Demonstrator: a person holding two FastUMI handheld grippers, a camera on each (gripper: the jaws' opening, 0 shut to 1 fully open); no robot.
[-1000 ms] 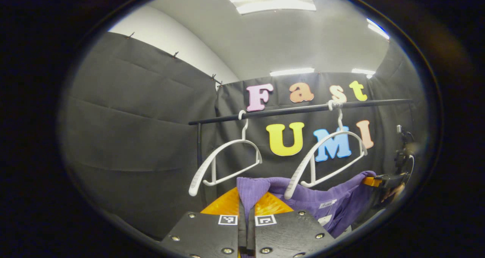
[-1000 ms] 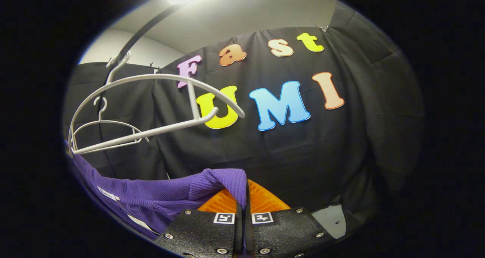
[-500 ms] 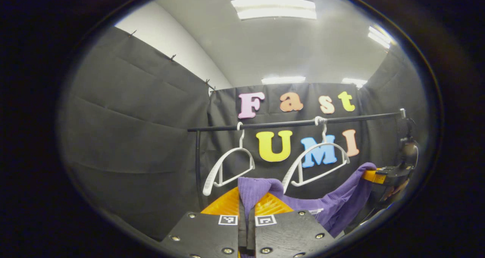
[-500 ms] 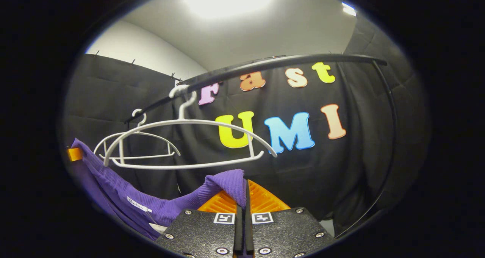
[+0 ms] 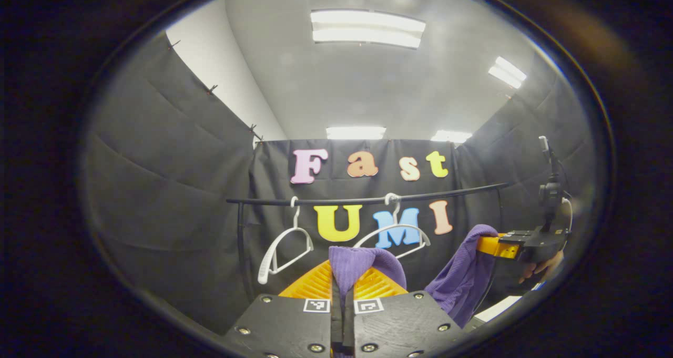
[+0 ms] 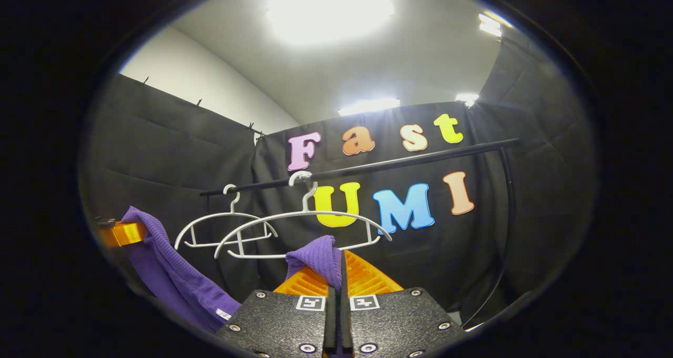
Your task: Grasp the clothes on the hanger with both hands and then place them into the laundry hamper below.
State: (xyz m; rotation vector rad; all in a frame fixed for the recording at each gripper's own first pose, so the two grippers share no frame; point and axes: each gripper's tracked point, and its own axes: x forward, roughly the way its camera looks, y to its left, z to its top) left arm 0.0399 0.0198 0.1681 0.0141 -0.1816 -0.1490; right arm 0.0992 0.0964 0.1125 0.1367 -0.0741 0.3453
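The purple garment (image 5: 462,282) is hanging clear of the rail, slung between the two grippers, so the step in hand looks like the carry: it is off its hanger and not yet in the laundry hamper. The left gripper (image 5: 342,289) is pinching a folded edge of the cloth between closed fingers, the fabric bunching up just ahead of its tips. The right gripper (image 6: 336,289) is doing the same with the other shoulder, its fingers drawn together on a fold that is rising just in front of them.

Beyond both grippers, two white hangers (image 6: 302,226) are hanging bare on the black rail (image 6: 399,161), well ahead and above the fingertips.

The next move, as I judge it, is lowering both grippers together and opening them once the cloth is over the hamper; keeping them level should stop the slack middle from dragging.

The left gripper view is showing the right gripper off to its right, with the hand (image 5: 541,268) gripping its handle and the garment draping down from it. The right gripper view is showing the left gripper's tip at its far left edge, though there it is dim and probably partly cut off, with the cloth falling below it.
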